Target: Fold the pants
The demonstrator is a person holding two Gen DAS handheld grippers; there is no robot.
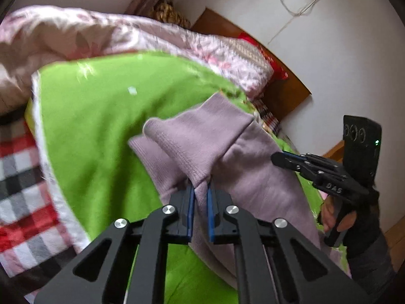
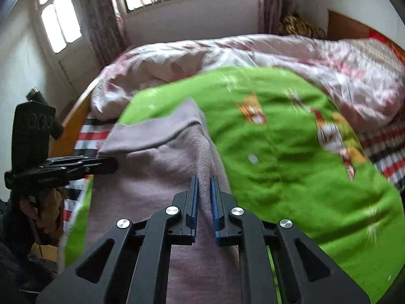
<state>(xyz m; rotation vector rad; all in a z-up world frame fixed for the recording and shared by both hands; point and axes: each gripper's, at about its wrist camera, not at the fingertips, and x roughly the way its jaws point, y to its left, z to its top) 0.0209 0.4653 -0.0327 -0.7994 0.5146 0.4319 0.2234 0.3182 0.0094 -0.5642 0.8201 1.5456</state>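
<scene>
Left wrist view, centre: left gripper [image 1: 200,197] pinching soft mauve knit pants [image 1: 202,139]; right gripper [image 2: 204,197] likewise clamped on fabric. Mid-fold, prob. carrying over; next: lay flat on green blanket [image 1: 101,126].

Raised letters "DAS" on black body of right tongs [image 1: 278,157], left wrist view; embossed marks on upright black plate [image 1: 360,147] behind them unreadable; no other text.
</scene>
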